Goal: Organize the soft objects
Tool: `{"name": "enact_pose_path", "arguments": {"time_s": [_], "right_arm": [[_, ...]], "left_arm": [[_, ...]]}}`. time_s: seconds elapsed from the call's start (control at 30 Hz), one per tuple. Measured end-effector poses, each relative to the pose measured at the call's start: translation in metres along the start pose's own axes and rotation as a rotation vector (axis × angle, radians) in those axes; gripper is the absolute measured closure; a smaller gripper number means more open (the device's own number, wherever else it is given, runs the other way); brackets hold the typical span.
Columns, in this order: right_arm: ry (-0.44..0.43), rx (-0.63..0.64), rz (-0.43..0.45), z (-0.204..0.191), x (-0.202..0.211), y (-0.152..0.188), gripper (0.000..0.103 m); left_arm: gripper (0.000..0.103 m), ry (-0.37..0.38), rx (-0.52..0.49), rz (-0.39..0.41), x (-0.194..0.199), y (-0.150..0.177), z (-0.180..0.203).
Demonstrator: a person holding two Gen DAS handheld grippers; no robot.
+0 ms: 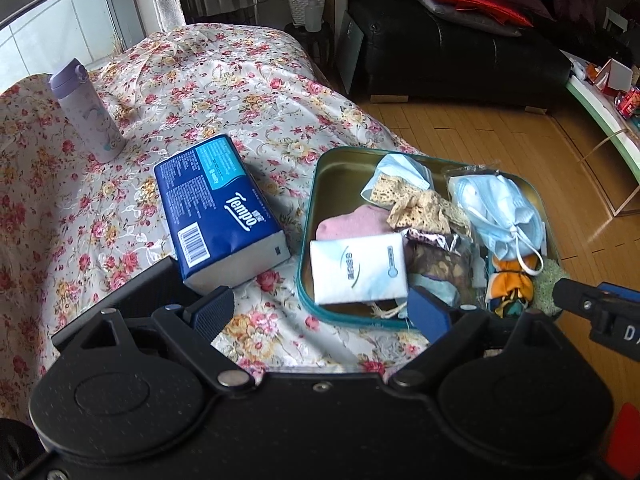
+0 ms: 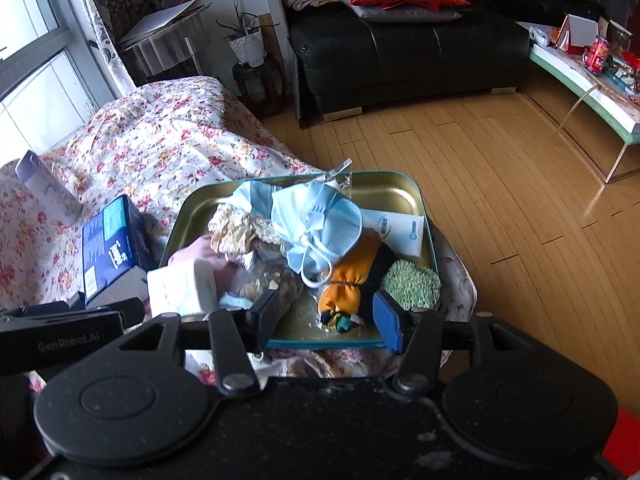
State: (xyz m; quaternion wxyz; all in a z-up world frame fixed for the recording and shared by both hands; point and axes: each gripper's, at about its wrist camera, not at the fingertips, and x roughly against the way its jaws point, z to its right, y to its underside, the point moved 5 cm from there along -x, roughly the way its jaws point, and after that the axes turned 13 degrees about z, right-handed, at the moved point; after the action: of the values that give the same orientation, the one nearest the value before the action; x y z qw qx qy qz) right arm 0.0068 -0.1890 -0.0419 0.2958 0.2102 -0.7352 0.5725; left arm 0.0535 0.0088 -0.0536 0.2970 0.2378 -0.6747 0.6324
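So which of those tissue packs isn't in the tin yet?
The big dark blue Tempo pack: it lies on the flowered cloth beside the tin. The small white pack sits inside the tin.

My right gripper: jaws parted, nothing between the pads — it hangs over the near edge of the tin tray.
Tray contents: blue face masks heaped on top, an orange cloth bundle below them, a green scrubby pad near right, a white tissue pack near left.
Left of tray: a blue tissue box on my floral cloth — a lilac bottle farther left.
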Motion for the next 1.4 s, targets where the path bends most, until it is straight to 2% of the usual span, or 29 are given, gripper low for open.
{"name": "enact_pose_path", "arguments": {"time_s": [0.37,0.7,1.4], "right_arm": [[-0.009,0.024,-0.022,-0.007,0.008,0.015,0.05],[-0.002,0.048,-0.022,-0.01,0.009,0.016,0.05],[-0.002,0.051,-0.05,-0.011,0.001,0.022,0.049]], "left_arm": [[0.013,-0.001,0.006,0.007,0.015,0.013,0.0],[0.012,-0.019,0.014,0.024,0.022,0.015,-0.002],[0.012,-0.026,0.017,0.015,0.02,0.021,-0.006]]}}
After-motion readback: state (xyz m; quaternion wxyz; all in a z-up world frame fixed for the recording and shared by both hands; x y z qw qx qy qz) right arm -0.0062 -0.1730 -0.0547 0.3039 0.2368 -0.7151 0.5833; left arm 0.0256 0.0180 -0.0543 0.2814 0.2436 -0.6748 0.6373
